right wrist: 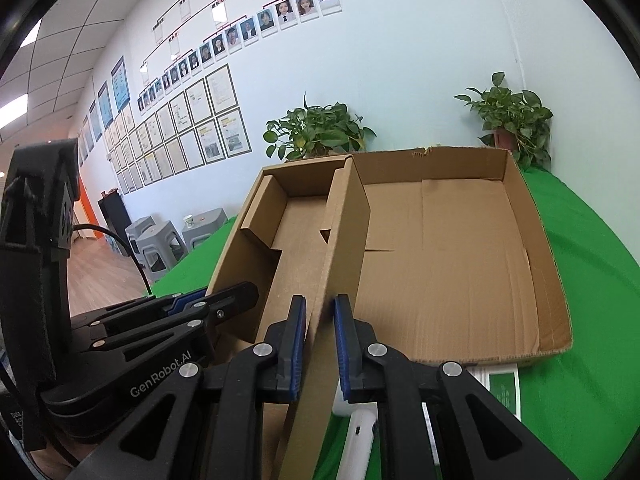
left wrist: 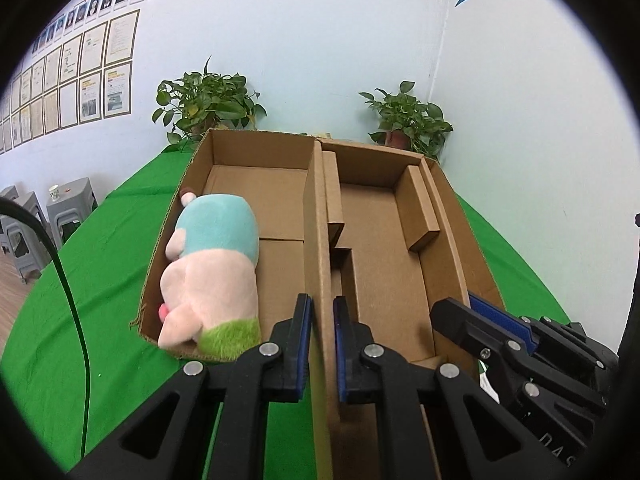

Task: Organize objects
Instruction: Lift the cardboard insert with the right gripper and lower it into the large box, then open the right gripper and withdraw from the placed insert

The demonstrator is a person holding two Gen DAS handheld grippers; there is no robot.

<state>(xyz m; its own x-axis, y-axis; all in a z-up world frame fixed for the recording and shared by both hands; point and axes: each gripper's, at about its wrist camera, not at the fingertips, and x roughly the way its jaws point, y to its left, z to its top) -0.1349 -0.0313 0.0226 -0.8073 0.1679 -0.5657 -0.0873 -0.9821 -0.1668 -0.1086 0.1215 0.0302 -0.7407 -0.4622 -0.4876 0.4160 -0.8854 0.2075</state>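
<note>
Cardboard box on the green bench. From your left view, your left claw is pinched on the wall between its compartments, plush lying in the left one. From your right view, your right claw is clamped on another wall, with the left claw just beside it.

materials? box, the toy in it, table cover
Box: corrugated cardboard, plain matte brown; fluting shows along the cut edges. Toy: soft plush, fuzzy pile in teal, pink and green; filling can't be seen. Table cover: looks like matte green woven cloth, going by its creases and folds; exact fibre unclear.
</note>
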